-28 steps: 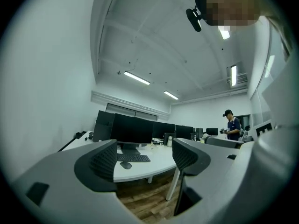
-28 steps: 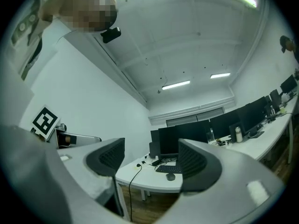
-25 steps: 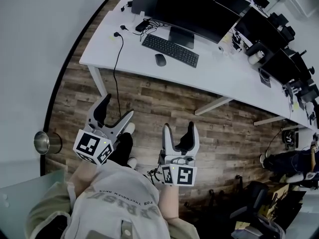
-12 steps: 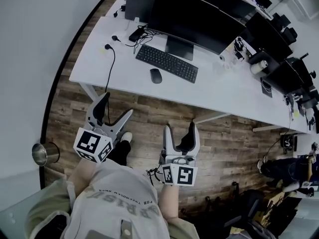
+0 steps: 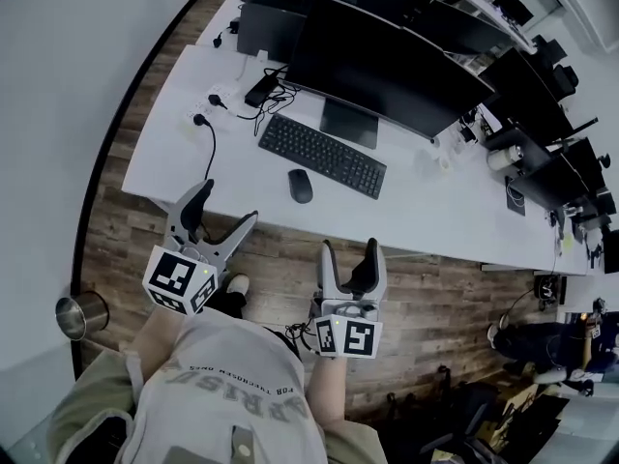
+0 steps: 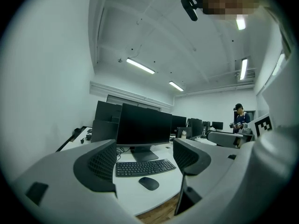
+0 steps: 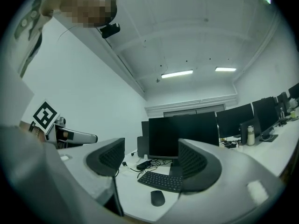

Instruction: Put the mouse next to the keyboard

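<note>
Black mouse (image 5: 301,186) lying on the white worktop (image 5: 426,211), just in front of the long near edge of the black keyboard (image 5: 322,155), close to it but not touching. A dark monitor (image 5: 387,71) stands behind the keyboard. Left gripper (image 5: 229,204) and right gripper (image 5: 349,247) are held over the wooden floor (image 5: 435,288), short of the worktop edge and well apart from the mouse. Both pairs of jaws are spread wide, with nothing between them.
</note>
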`<state>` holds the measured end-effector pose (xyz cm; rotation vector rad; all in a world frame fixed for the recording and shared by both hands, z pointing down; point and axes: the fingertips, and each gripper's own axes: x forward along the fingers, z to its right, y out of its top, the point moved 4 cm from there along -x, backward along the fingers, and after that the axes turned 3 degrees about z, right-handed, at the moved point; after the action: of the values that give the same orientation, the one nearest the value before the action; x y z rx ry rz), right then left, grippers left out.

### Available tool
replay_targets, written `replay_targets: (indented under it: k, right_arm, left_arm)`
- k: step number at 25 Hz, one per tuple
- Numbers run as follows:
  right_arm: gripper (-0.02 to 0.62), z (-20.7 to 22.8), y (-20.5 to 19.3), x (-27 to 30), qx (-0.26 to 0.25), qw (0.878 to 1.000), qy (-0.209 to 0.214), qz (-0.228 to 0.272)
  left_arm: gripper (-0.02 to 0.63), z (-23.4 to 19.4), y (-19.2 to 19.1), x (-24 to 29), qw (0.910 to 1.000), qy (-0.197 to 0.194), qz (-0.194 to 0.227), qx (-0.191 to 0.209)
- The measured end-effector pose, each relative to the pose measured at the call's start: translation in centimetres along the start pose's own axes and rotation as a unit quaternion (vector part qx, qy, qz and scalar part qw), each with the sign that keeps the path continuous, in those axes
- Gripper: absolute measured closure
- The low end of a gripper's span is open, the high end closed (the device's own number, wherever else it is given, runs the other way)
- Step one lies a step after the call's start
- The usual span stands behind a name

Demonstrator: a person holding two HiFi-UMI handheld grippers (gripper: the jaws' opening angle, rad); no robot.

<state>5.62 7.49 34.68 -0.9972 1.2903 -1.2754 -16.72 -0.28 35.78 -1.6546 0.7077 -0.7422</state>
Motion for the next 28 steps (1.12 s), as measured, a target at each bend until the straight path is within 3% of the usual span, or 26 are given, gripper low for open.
replay_targets:
  k: [14, 23, 28]
  right_arm:
    - [0.247, 2.2, -4.7, 9.1, -0.006, 0.998, 0.014, -0.067]
    - [0.247, 3.2, -9.8, 14.6, 0.017, 0.99, 0.066, -0.125]
    - [0.247, 3.5, -14.1, 17.0, 0.028, 0.979, 0.094, -0.177]
  left_arm:
    - [0.236, -4.1, -1.9, 7.2, 0.9993, -0.001, -0.034, -0.016]
    - [0.235, -5.4, -2.0, 10.7, 0.9983, 0.038, -0.042, -0.013]
    - [0.235, -6.6, -2.6, 12.1, 0.9953, 0.076, -0.056, -0.019]
